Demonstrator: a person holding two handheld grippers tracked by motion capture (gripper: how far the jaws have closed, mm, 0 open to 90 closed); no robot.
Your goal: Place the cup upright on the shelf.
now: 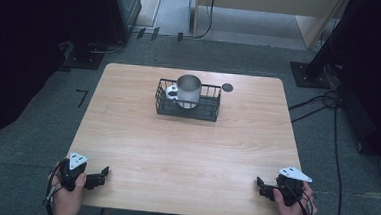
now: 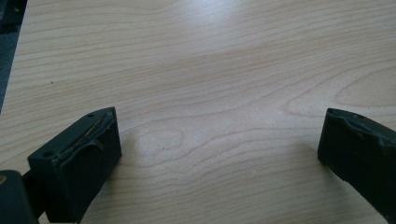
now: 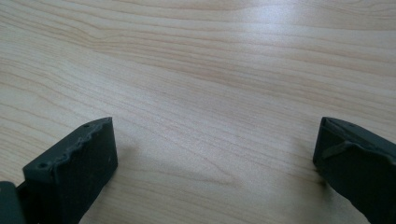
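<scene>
Toward twelve o'clock on the pale wooden table (image 1: 186, 147), a black wire basket (image 1: 187, 107) is sitting with a metal mug (image 1: 188, 91) standing upright inside it. A white piece, too small to identify, is lying in the basket at the mug's nine o'clock. A small dark disc (image 1: 227, 87) is lying on the table near the basket's two o'clock corner.

At seven o'clock, the left gripper (image 1: 103, 175) is resting at the near edge, its fingers (image 2: 77, 163) spread wide over bare wood. At five o'clock, the right gripper (image 1: 259, 186) is mirroring it, fingers (image 3: 74, 168) likewise released and empty. Both are well apart from the basket.

The mug is looking rigid, fairly light and smooth-walled, so probably slippery; pinching its rim or wall from above seems safest. The basket is looking stiff and light, best taken by its top rim wire.
</scene>
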